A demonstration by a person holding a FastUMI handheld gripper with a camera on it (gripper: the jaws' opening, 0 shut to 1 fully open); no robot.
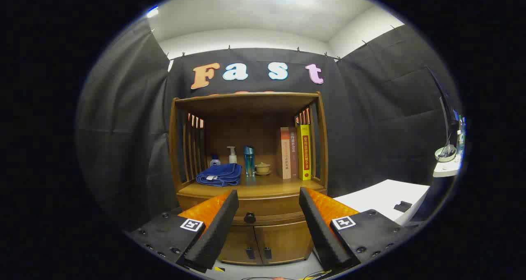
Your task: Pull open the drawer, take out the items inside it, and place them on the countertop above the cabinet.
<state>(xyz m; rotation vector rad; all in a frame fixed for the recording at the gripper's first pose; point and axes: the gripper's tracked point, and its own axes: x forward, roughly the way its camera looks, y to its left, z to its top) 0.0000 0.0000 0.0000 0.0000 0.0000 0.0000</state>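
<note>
The gripper [269, 198] is wide open, holding nothing. Beyond it: 1 shut drawer [263, 215], 1 knob [249, 217], 2 books [294, 152], 3 bottles [248, 161].

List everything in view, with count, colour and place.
cabinet: one, brown wood, ahead against the booth wall
drawer knob: one, dark, between the fingers, drawer shut
lower doors: two, brown, under the drawer
towel: one, blue, folded on the countertop
bottles: three, behind the towel
lidded cup: one, tan, beside the bottles
books: three, upright, beside the cup
white table: one, beside the cabinet
fingers: two, open, short of the drawer
</note>
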